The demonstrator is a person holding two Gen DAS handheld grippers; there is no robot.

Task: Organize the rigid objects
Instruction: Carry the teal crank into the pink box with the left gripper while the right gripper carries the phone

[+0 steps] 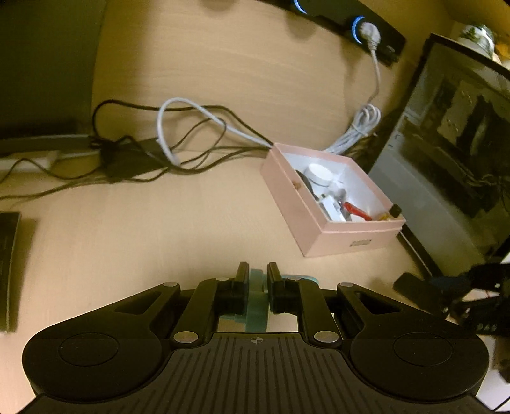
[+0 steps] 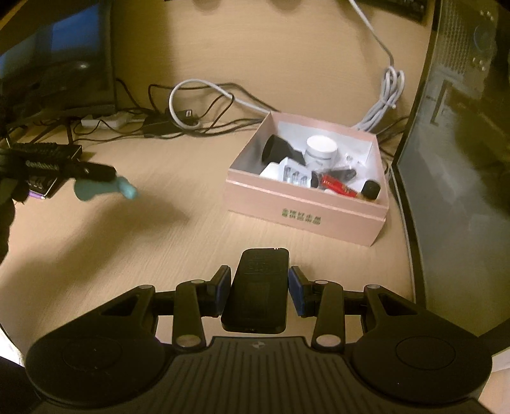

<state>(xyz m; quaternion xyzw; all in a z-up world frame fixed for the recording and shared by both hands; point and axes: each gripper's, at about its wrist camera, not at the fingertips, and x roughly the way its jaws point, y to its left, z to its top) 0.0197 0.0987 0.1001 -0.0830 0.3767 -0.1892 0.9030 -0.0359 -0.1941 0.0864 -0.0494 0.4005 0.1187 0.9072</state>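
My left gripper [image 1: 257,274] is shut on a teal plastic piece [image 1: 256,305] and holds it above the desk; it shows at the left of the right wrist view [image 2: 95,173], the teal piece [image 2: 105,189] sticking out. My right gripper [image 2: 258,280] is shut on a flat black device [image 2: 256,293], held above the desk in front of the pink box [image 2: 306,216]. The pink box [image 1: 331,235] is open and holds a white jar [image 2: 320,148], a black cup [image 2: 277,149], a red tube [image 2: 338,186] and other small items.
A tangle of black and white cables [image 1: 178,140] lies behind the box. A glass-sided computer case [image 1: 446,159] stands right of the box. A black power strip [image 1: 366,25] runs along the back wall. A monitor [image 2: 57,63] stands at the left.
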